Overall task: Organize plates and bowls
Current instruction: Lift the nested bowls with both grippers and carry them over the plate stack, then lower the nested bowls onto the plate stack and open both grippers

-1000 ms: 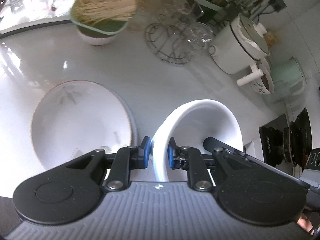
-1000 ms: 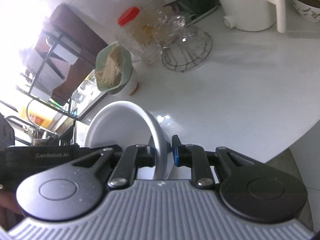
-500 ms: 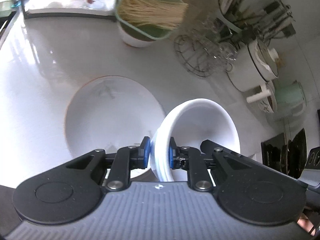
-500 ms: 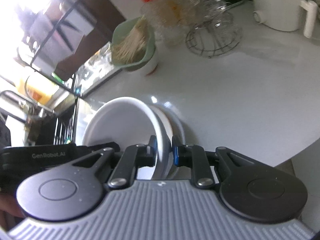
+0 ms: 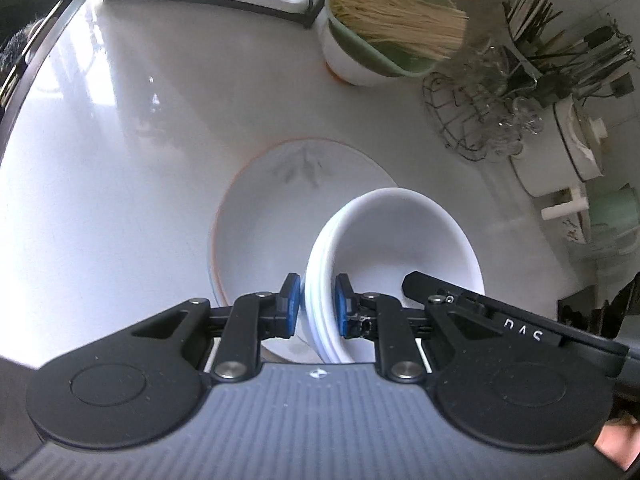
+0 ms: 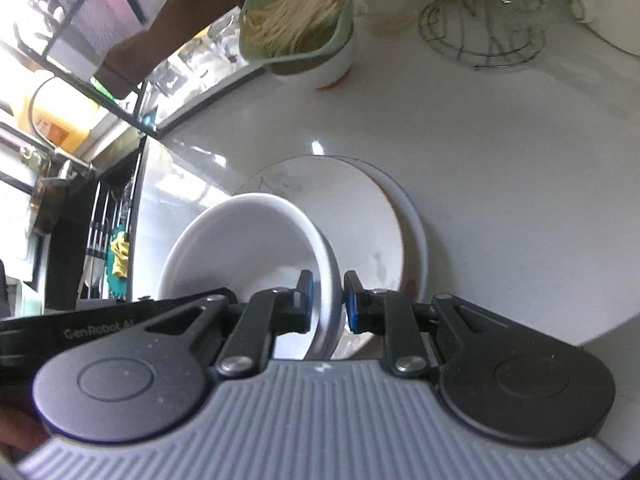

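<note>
Right gripper [image 6: 326, 300] is clamped on the rim of a white bowl [image 6: 244, 248], one pad inside the wall, one outside, and the bowl is tilted. The other gripper [image 6: 104, 320] shows at the left edge, reaching to the bowl's far rim. Under and right of the bowl sits a plate [image 6: 352, 208] on a larger plate [image 6: 414, 220], on the white counter [image 6: 500, 168]; a green container of noodles [image 6: 304, 28] and a wire rack [image 6: 484, 28] stand farther back.
</note>
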Action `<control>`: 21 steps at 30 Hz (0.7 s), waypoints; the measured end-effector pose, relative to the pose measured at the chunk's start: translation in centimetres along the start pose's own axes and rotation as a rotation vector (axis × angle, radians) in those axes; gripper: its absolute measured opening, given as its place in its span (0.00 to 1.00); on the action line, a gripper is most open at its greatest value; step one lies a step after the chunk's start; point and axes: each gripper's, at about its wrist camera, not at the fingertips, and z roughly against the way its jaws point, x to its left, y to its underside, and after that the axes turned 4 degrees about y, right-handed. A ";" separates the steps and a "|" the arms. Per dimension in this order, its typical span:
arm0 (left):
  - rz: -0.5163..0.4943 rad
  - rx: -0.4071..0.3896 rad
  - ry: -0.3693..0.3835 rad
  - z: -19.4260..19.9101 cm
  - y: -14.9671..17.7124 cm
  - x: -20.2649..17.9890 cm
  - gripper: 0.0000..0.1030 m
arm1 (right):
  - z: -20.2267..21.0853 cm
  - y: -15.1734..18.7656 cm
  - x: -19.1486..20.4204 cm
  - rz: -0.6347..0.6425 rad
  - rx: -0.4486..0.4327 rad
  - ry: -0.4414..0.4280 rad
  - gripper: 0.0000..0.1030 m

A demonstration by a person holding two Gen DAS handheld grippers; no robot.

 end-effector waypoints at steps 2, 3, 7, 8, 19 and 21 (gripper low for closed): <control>0.002 -0.002 0.001 -0.6 -0.5 0.7 0.19 | -0.8 -0.4 0.3 0.015 0.002 -0.004 0.20; 0.008 -0.007 -0.002 -1.1 -0.8 1.0 0.19 | -1.2 -0.5 0.3 0.022 0.004 -0.005 0.20; 0.020 0.005 -0.013 -2.8 -1.4 1.6 0.20 | -2.9 -0.8 0.1 0.045 0.026 -0.002 0.20; 0.028 -0.001 -0.009 -3.2 -1.5 1.6 0.20 | -3.2 -0.9 -0.1 0.042 0.035 -0.003 0.20; 0.049 -0.012 -0.006 -5.6 -1.9 1.9 0.20 | -5.3 -1.9 -1.3 0.019 0.050 -0.009 0.20; 0.059 -0.017 -0.008 -5.6 -1.8 2.1 0.20 | -5.4 -2.0 -1.4 0.022 0.054 -0.011 0.20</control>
